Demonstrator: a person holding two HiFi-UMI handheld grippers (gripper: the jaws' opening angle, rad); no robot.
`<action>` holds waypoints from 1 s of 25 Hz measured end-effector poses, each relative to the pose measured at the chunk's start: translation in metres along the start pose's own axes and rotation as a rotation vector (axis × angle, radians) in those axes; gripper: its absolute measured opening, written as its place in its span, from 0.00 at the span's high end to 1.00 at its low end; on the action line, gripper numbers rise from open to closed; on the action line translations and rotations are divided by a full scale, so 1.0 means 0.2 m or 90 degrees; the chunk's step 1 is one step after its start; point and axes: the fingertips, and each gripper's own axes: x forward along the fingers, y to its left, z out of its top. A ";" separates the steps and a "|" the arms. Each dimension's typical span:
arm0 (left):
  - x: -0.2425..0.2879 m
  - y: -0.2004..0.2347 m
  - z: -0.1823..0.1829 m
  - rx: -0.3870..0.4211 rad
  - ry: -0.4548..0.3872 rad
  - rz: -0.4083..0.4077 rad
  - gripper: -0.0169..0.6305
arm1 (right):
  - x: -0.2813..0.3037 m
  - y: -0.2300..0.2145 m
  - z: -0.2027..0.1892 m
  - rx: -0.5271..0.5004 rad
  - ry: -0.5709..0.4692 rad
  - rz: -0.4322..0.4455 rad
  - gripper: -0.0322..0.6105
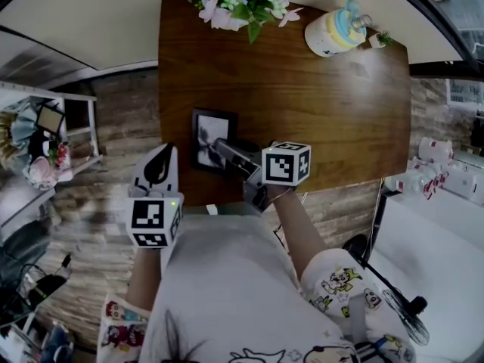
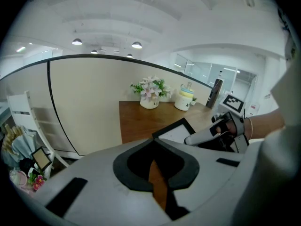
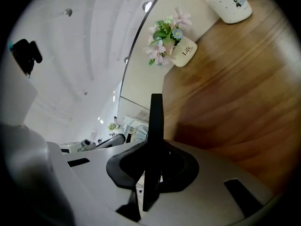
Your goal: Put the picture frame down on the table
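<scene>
The black picture frame hangs low over the near part of the brown wooden table, close to its front edge. My right gripper is shut on the frame's near side. In the right gripper view the frame shows edge-on between the pads, with its shadow on the wood. In the left gripper view the frame tilts with a far corner raised; whether it touches the table I cannot tell. My left gripper is shut on nothing, left of the frame at the table's front edge.
A white pot of pink flowers and a yellow-and-blue jar stand at the table's far edge. A white rack is left of the table, and white furniture is on the right.
</scene>
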 end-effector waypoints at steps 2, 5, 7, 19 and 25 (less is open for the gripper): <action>0.00 0.00 -0.01 -0.002 0.000 0.001 0.97 | 0.02 0.00 0.00 0.001 0.005 0.002 0.91; 0.00 0.01 -0.02 -0.006 0.000 0.004 0.97 | 0.05 -0.03 -0.01 0.026 0.016 0.006 0.91; 0.00 0.02 -0.03 -0.008 0.001 0.006 0.97 | 0.07 -0.04 -0.01 0.036 0.025 0.004 0.90; 0.01 0.07 -0.03 -0.016 0.001 0.012 0.97 | 0.12 -0.15 -0.06 0.007 0.066 -0.073 0.86; 0.03 0.07 -0.02 -0.014 -0.005 0.011 0.97 | 0.14 -0.16 -0.07 -0.010 0.086 -0.090 0.78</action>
